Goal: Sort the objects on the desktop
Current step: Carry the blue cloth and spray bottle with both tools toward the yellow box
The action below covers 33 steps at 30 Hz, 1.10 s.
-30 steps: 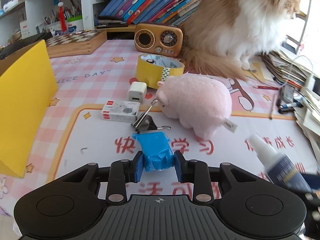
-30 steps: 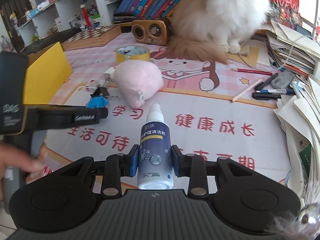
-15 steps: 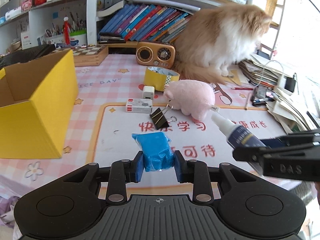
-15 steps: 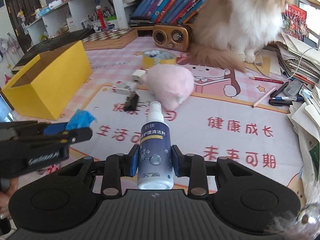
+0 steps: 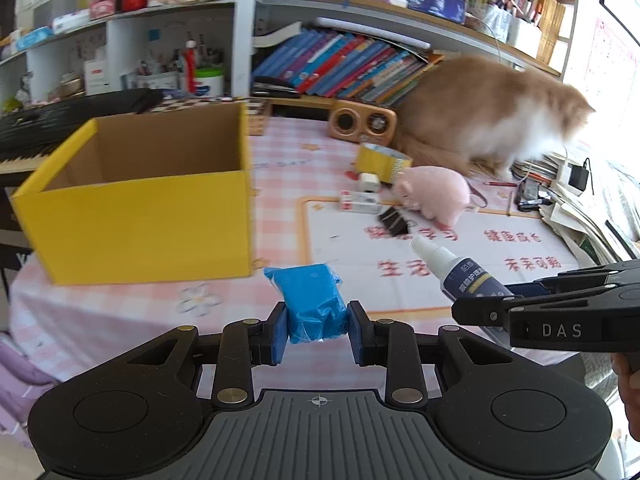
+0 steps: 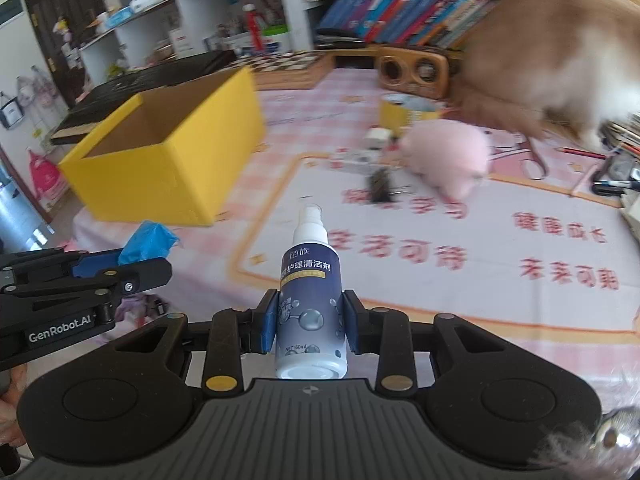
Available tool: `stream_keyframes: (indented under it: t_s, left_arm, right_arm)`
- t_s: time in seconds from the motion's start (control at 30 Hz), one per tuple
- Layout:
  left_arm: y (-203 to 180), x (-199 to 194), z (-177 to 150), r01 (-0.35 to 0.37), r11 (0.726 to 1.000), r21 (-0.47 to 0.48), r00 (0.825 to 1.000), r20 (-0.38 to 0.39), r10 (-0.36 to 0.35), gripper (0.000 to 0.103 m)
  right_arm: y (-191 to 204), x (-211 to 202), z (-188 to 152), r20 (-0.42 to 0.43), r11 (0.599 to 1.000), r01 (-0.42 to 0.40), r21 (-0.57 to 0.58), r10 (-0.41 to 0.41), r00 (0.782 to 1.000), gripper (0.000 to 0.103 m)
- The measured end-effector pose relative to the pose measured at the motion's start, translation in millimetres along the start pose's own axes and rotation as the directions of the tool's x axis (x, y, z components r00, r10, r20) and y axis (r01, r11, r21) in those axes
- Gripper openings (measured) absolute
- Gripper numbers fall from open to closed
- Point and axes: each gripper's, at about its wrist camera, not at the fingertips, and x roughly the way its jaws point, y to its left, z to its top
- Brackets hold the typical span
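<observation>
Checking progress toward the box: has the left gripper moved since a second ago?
Yes. The left gripper, holding the blue wrapped packet, has pulled back from the pink plush pig toward the open yellow cardboard box.

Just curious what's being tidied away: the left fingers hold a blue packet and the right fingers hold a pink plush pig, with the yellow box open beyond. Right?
Not quite. The right gripper holds a spray bottle, seen in the right wrist view; the pink plush pig lies on the table. The left gripper does hold the blue packet, and the yellow box is open.
</observation>
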Motion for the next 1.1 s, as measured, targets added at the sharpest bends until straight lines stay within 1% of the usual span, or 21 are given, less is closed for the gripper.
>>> stream_keyframes:
  t_s: [0.3, 0.53, 0.8, 1.1]
  left_arm:
    - [56.6, -44.5, -30.9, -0.026, 0.999, -0.031, 1.0, 0.001, 0.027, 0.029]
    - [87.5, -72.4, -51.9, -0.049, 0.997, -0.059, 0.999, 0.001, 0.049, 0.029]
    - [108.5, -93.2, -67.5, -0.073, 0.992, -0.106, 0.997, 0.018, 0.076, 0.029]
    - [118.1, -105.1, -71.3, -0.085, 0.989, -0.118, 0.995, 0.044, 0.091, 0.029]
  right_arm:
    - [81.4, 1.8, -29.4, -0.035, 0.998, -0.048, -0.028, 0.047, 0.998, 0.031]
    - [125.4, -0.7, -42.6, -0.046, 0.995, -0.075, -0.066, 0.072, 0.996, 0.031]
    - [152.9, -3.6, -48.2, -0.052, 0.99, -0.089, -0.107, 0.084, 0.995, 0.031]
    - [170.3, -6.3, -49.3, -0.046, 0.983, -0.104, -0.148, 0.098, 0.994, 0.031]
